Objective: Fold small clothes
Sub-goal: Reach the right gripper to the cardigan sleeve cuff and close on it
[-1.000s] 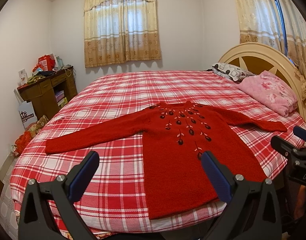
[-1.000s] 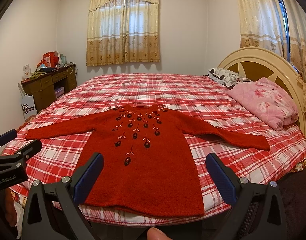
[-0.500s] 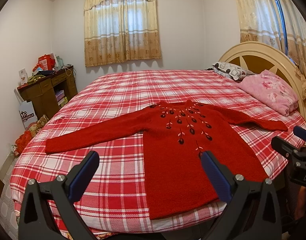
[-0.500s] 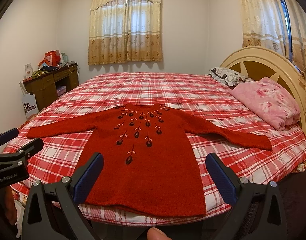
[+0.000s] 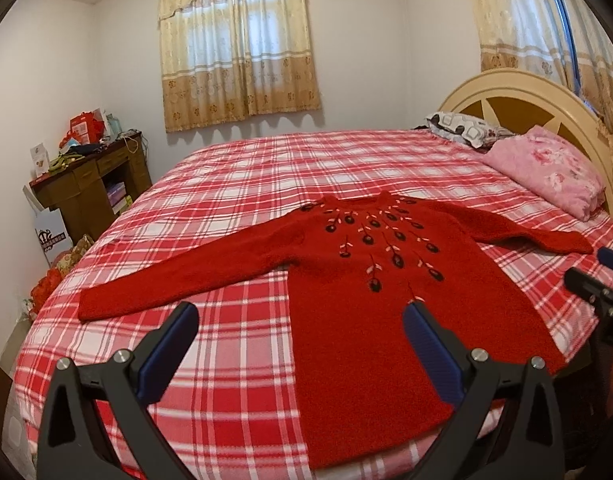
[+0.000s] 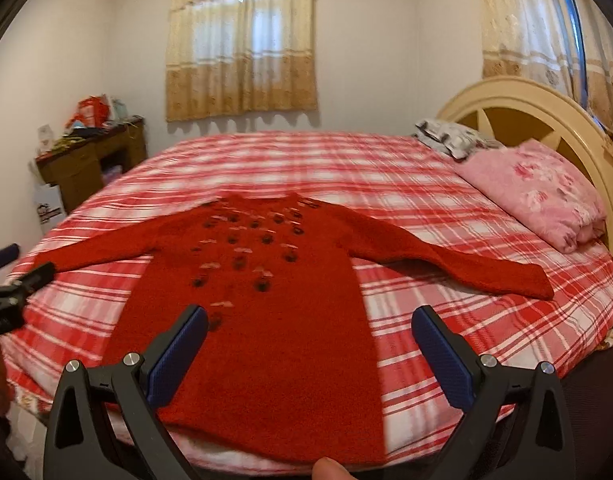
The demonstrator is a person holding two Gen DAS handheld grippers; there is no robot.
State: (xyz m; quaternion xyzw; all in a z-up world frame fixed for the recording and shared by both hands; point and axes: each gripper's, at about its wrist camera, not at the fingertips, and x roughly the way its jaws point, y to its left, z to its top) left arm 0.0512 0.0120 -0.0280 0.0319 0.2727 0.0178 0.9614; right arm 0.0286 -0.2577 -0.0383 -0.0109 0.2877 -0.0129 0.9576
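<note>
A red knitted sweater (image 5: 358, 300) with dark embroidered leaves lies flat, front up, on the red plaid bed (image 5: 242, 184), sleeves spread out to both sides and hem at the near edge. It also shows in the right wrist view (image 6: 266, 320). My left gripper (image 5: 300, 316) is open and empty, held above the near edge of the bed left of the sweater's body. My right gripper (image 6: 308, 318) is open and empty above the sweater's lower body. Each gripper shows at the edge of the other's view: the right one (image 5: 594, 276), the left one (image 6: 14, 272).
A pink folded blanket (image 5: 546, 172) and a patterned pillow (image 5: 462, 130) lie by the cream headboard (image 5: 526, 96) at the right. A cluttered brown desk (image 5: 86, 184) stands at the left wall, with bags on the floor beside it. Curtains cover the windows.
Both grippers have moved slightly forward over the bed, the right one moving fast enough to blur its view. The sweater has not moved.
</note>
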